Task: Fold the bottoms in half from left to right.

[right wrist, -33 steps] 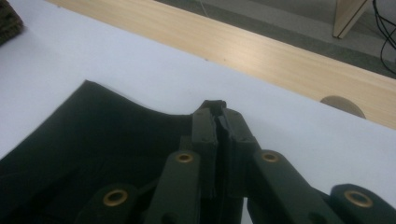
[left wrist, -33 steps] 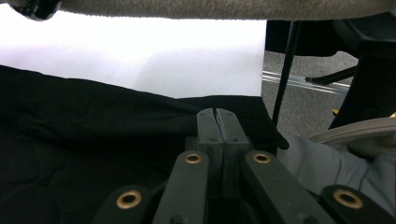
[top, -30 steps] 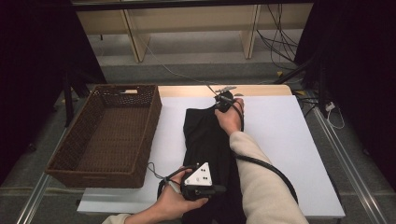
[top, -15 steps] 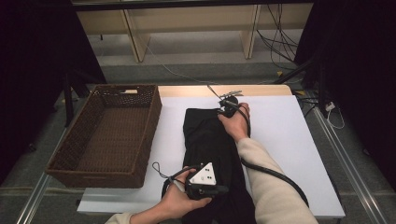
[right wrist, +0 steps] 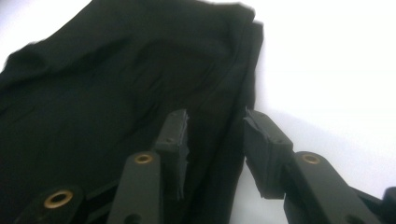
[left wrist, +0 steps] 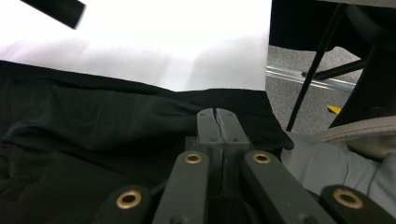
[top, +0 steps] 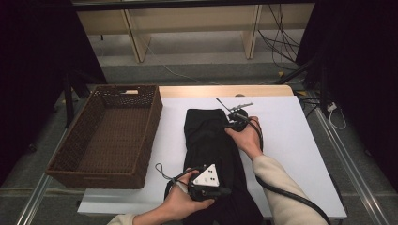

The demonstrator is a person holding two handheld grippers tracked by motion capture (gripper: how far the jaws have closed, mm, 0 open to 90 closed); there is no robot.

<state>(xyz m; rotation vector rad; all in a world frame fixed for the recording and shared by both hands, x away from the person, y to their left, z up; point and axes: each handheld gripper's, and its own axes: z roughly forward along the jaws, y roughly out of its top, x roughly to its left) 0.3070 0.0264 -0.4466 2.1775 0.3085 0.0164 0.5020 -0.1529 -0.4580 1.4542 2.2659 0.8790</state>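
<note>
Left tool clenched on black garment; right tool opening, released; white tabletop.

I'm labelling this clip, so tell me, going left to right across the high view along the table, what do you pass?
Wicker basket → left gripper at the near end of the black garment → right gripper by the garment's far right edge → bare white tabletop.

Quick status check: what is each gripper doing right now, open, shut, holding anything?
Left gripper: shut, at the near end of the black garment.
Right gripper: jaws have just been opening, astride the garment's edge, not pinching it.
</note>
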